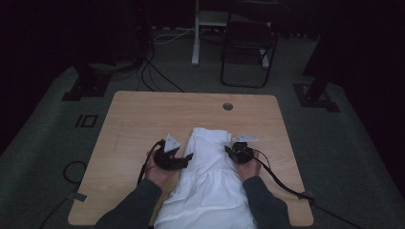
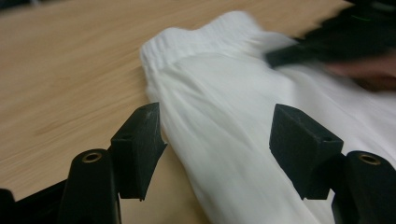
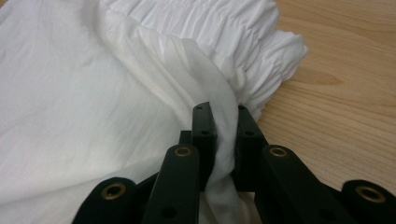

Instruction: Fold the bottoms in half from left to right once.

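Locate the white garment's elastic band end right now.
In the high view the gathered band lies mid-table, between the left gripper and right gripper, short of the table hole.

White gathered garment (image 1: 210,176), lying on table (image 1: 143,119)

white garment (image 1: 210,176), light wood table (image 1: 138,119), black tools (image 1: 177,160)

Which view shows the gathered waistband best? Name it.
Right gripper view: the waistband is close and sharp, its gathers clear. In the left gripper view it is blurred; in the high view it is small and dim.
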`<state>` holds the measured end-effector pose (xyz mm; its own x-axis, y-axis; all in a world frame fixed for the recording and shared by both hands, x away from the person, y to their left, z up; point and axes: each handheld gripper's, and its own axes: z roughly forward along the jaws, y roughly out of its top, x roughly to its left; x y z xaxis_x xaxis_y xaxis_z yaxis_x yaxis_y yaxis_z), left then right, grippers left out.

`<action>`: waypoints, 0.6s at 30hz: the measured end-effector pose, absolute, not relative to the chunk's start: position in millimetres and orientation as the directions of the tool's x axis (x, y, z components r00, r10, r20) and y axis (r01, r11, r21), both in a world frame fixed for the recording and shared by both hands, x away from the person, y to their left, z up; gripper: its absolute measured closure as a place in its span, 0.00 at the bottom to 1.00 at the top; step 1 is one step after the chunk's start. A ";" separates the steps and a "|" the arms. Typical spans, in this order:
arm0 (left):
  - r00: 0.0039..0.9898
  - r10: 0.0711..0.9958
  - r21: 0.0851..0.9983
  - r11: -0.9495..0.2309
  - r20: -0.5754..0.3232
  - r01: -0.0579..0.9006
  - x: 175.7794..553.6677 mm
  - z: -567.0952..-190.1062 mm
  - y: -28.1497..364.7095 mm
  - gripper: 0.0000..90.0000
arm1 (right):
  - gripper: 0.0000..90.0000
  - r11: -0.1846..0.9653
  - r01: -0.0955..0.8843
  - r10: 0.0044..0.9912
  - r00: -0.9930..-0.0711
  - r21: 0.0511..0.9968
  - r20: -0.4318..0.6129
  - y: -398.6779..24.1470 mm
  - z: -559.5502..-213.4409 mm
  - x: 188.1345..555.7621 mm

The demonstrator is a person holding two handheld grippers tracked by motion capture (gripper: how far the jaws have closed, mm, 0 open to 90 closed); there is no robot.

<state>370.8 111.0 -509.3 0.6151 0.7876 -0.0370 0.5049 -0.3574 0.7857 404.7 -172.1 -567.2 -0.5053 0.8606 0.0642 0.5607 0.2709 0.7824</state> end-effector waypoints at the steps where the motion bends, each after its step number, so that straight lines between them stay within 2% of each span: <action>1: 0.608 0.793 0.773 -0.366 -0.032 0.518 382.3 -516.1 106.7 0.33 | 0.91 0.269 0.561 0.860 -0.506 0.783 0.068 -172.5 -567.3 404.9; 6: 0.599 0.797 0.751 -0.353 -0.071 0.559 406.6 -542.8 90.9 0.29 | 0.91 0.271 0.558 0.852 -0.519 0.785 0.075 -174.4 -567.7 406.6; 10: 0.565 0.824 0.721 -0.360 -0.052 0.592 417.9 -555.8 83.5 0.28 | 0.91 0.270 0.557 0.851 -0.520 0.785 0.076 -174.8 -567.8 406.8; 18: 0.568 0.823 0.728 -0.385 -0.009 0.568 422.3 -559.4 79.8 0.27 | 0.91 0.271 0.554 0.851 -0.520 0.787 0.072 -174.7 -568.1 406.3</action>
<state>422.3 79.8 -559.4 0.5684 0.8227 -0.0086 0.5679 -0.3847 0.7276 406.3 -174.7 -568.1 -0.5198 0.8513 0.0723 0.5540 0.2714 0.7871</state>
